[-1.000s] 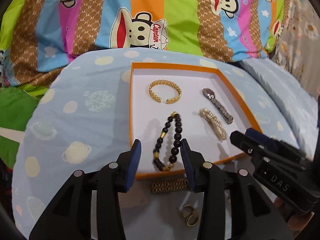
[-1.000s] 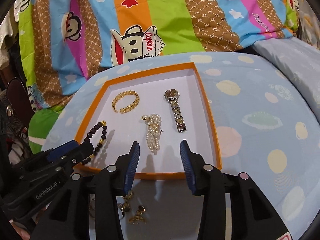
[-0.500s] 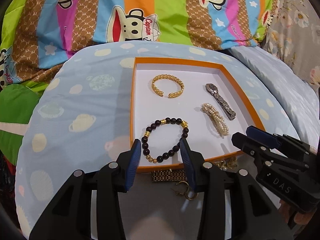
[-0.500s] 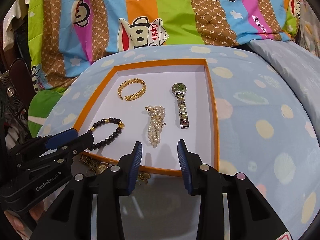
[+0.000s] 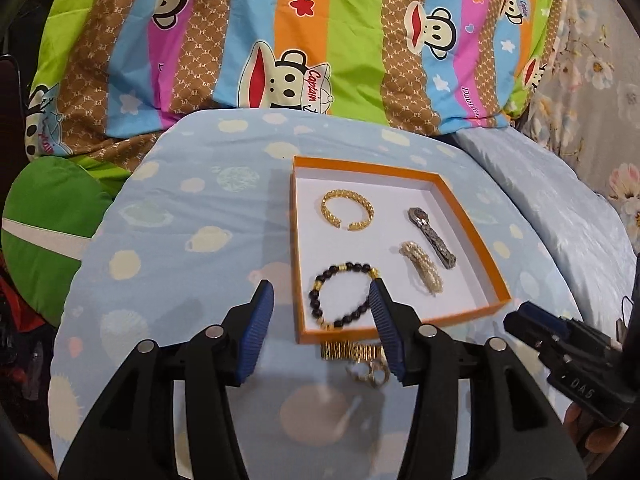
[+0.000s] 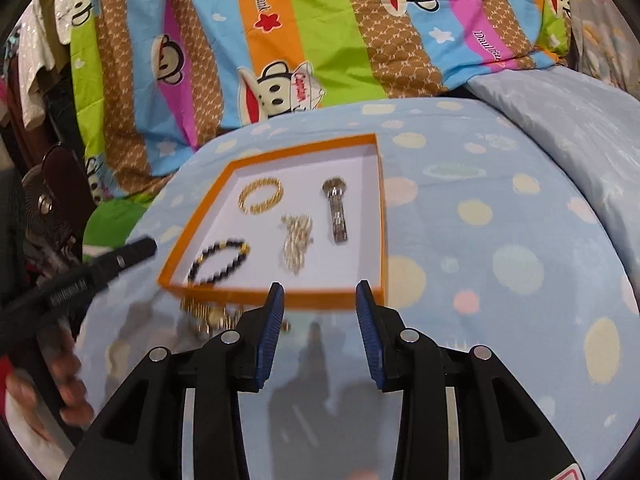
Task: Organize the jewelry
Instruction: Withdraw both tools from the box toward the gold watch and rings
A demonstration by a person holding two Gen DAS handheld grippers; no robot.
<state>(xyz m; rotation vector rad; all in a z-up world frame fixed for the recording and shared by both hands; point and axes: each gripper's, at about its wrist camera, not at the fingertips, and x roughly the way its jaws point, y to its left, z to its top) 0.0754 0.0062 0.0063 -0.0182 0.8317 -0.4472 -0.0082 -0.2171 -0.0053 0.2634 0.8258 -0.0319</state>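
Observation:
An orange-rimmed white tray (image 5: 472,236) (image 6: 382,216) lies on the blue spotted bed cover. In it are a gold cuff bracelet (image 5: 347,210) (image 6: 261,195), a silver watch (image 5: 432,237) (image 6: 337,214), a pearl bracelet (image 5: 422,267) (image 6: 296,242) and a black bead bracelet (image 5: 344,296) (image 6: 218,261). A gold chain band (image 5: 348,350) (image 6: 206,312) and small gold earrings (image 5: 370,374) lie on the cover just in front of the tray. My left gripper (image 5: 320,320) is open and empty, above the tray's near left corner. My right gripper (image 6: 320,328) is open and empty, in front of the tray's near edge.
A striped cartoon-monkey blanket (image 5: 304,40) is piled behind the tray. A green cushion (image 5: 48,232) lies at the left. A floral cloth (image 5: 600,80) is at the far right. Each gripper shows in the other's view, the right one (image 5: 568,352), the left one (image 6: 80,276).
The black bead bracelet was let go and now lies flat in the tray. Both grippers have pulled back and up from the tray; the scene looks farther away.

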